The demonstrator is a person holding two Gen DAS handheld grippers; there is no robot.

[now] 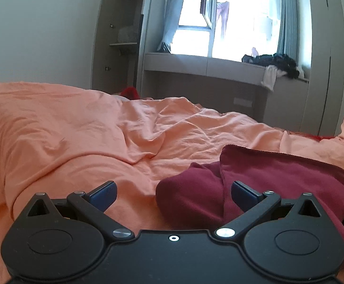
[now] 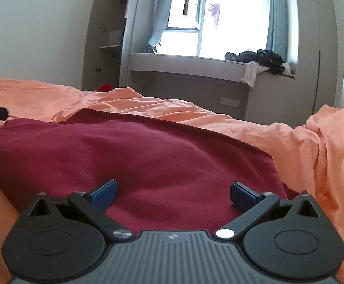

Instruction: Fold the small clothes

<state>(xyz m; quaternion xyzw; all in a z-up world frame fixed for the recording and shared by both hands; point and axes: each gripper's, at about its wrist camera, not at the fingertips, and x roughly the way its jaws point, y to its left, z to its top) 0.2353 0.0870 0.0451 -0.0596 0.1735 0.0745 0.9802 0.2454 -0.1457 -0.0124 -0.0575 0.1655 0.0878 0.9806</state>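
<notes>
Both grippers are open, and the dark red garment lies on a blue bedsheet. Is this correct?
Not quite: the bedsheet is orange, not blue, as the right wrist view shows. The dark red garment does lie on it, and the left gripper and right gripper are open.

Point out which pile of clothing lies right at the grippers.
The dark red garment on the orange bedding; the dark heap of clothes sits far off on the window ledge.

Both wrist cameras are sitting low over the bed (image 1: pixel 77 123), looking toward the window (image 1: pixel 238 19), sharing the maroon garment (image 2: pixel 124 153) close ahead.
</notes>
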